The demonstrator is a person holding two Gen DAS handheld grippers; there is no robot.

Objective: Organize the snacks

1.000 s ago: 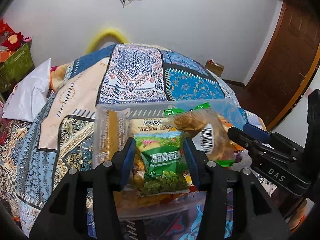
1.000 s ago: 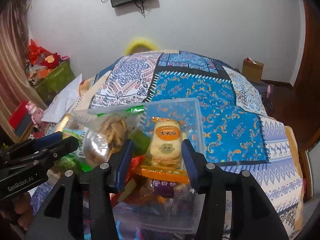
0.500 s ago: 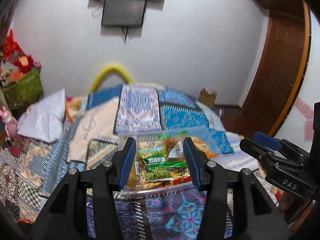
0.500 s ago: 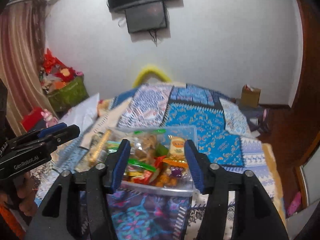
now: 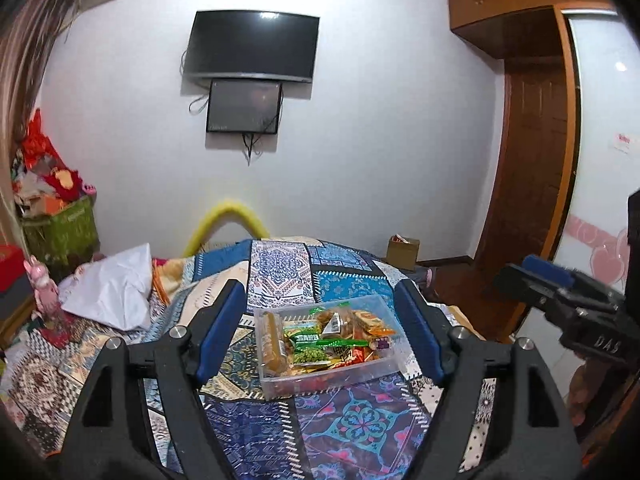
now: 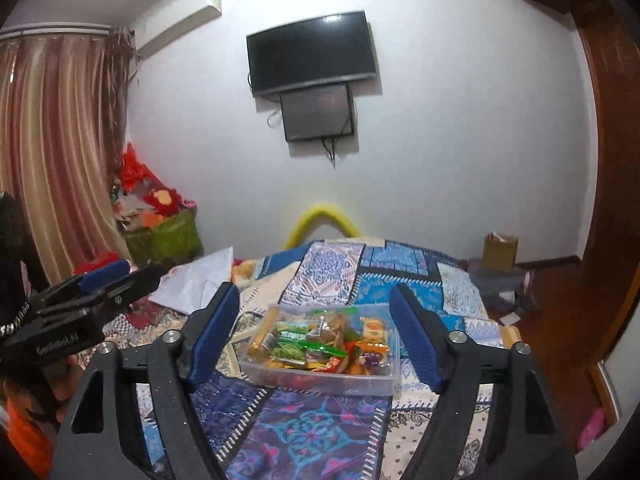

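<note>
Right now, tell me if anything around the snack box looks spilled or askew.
Nothing stands out. The clear snack box sits flat on the patchwork bedspread, its packets piled loosely but inside the walls; none visible on the cover around it.

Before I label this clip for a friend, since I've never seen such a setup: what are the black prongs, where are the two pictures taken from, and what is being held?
There is no robot. A person holds a two-finger tool in each hand, each with a camera looking along its fingers. One picture looks out from the left tool, the other from the right tool; each tool also shows at the edge of the other's view. Both are open and hold nothing. Ahead, on a patterned bedspread, sits a clear plastic box filled with snack packets. A television hangs on the far wall.
</note>
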